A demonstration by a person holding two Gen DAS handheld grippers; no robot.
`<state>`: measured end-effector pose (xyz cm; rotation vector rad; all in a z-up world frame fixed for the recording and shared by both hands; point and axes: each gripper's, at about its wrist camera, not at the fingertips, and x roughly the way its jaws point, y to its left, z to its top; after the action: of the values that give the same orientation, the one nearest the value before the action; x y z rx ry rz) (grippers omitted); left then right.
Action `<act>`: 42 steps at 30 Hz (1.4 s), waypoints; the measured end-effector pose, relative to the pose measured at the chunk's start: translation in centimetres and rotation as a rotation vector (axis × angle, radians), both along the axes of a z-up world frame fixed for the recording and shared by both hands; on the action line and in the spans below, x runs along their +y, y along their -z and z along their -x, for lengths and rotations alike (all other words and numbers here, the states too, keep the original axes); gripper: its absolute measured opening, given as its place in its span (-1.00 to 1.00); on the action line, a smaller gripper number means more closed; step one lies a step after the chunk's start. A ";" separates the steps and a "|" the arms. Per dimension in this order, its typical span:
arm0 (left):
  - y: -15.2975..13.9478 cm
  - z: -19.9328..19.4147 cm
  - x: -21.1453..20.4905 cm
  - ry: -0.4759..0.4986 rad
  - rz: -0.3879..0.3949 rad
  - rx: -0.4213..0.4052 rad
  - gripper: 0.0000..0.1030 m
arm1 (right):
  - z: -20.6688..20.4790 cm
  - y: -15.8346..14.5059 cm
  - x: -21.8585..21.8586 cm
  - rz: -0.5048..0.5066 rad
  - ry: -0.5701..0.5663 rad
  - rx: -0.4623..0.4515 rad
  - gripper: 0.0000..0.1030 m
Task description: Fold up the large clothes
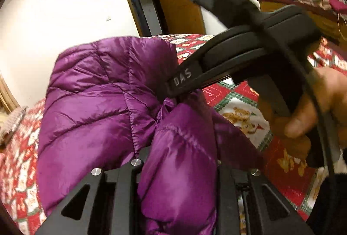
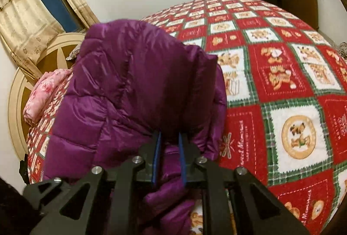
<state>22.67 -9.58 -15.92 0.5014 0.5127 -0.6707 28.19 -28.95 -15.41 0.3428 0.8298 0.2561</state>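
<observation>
Glossy quilted purple puffer jacket (image 2: 134, 87), puffy, heaped on the bed's bear-print quilt (image 2: 282, 87). Bunched between right gripper (image 2: 170, 148) jaws (blue pads pinching) and left gripper (image 1: 177, 161) jaws, gripped.

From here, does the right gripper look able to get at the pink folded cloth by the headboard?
Probably not directly. The right gripper is shut on the purple jacket, whose raised bulk stands between it and the pink folded cloth at the far left bed edge. It would need to release or go around.

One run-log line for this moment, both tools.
left tool: shut on purple jacket | right tool: shut on purple jacket | jacket partly lifted over bedspread
</observation>
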 end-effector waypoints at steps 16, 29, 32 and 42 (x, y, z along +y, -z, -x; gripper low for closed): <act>1.4 5.3 -2.3 0.142 -0.245 -0.302 -0.10 | -1.7 1.4 -1.8 -0.070 -0.083 0.095 -0.76; -0.5 10.2 -0.2 0.390 -0.198 -0.239 0.16 | -1.5 1.3 -3.1 -0.009 -0.207 0.131 -0.77; -3.2 7.7 3.1 0.327 -0.039 -0.086 0.16 | -1.4 1.5 -3.2 -0.027 -0.188 0.131 -0.77; -10.4 -5.3 7.7 -0.181 0.205 -0.018 0.57 | 1.3 -2.5 -0.7 0.331 -0.154 0.101 -0.64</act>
<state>27.93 -1.88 -5.54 0.2644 0.4605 -0.5377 26.87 -29.65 -12.88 -0.0191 0.9828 0.2408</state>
